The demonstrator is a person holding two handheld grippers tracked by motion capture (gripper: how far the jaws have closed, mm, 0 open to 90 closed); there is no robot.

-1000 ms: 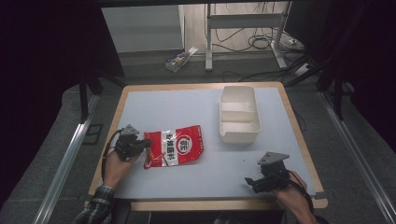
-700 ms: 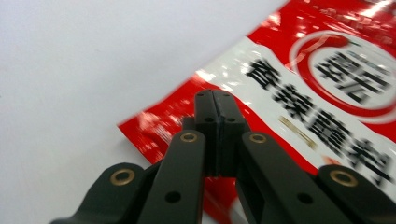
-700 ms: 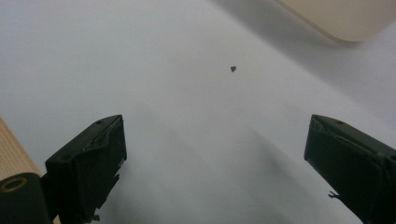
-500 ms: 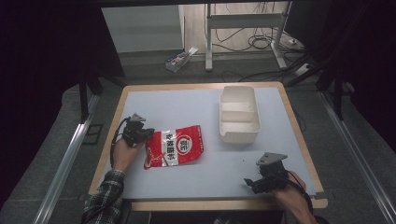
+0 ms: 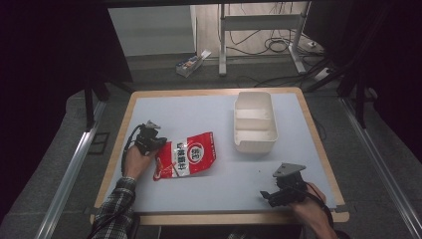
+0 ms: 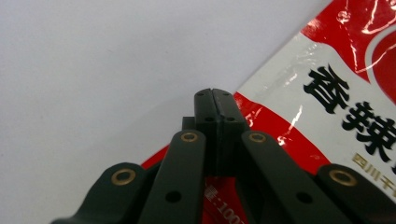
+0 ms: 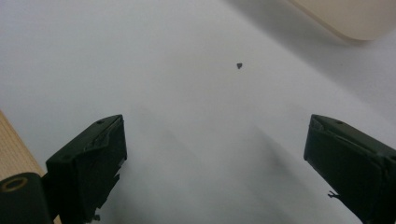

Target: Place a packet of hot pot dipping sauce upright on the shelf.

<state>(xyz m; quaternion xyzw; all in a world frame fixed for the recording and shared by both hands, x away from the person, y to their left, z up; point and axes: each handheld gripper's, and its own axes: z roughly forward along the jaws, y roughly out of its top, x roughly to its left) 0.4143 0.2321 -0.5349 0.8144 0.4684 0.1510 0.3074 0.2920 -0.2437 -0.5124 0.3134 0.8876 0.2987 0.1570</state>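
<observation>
At the left side of the table [image 5: 214, 107], the left gripper [image 5: 155, 143] sits right at the upper left corner of the red and white snack bag [image 5: 186, 155]. In the left gripper view its two black jaws are pressed flat together, no gap between the pads, and the tip of the left gripper [image 6: 213, 100] lies over the bag's [image 6: 327, 88] red edge; whether a fold of the wrapper is pinched between them I can't tell. The left hand [image 5: 134, 160] reaches forward from a plaid sleeve [image 5: 115, 206], the forearm angling up from the near edge with the gripper pointing toward the bag.

The bag lies flat on the pale grey tabletop, left of centre, tilted so its right end sits farther back. A white two-compartment tray [image 5: 255, 121] stands well apart from it toward the right rear.

Over at the near right corner, the right gripper [image 5: 272, 195] is held low by the right hand [image 5: 309, 204], close to the wooden table edge. In the right gripper view the right gripper [image 7: 215, 163] has its jaws spread wide with bare tabletop between them, gripping nothing. A small dark speck [image 7: 239, 65] lies on the surface ahead, and a corner of the tray [image 7: 345, 16] shows beyond it.
</observation>
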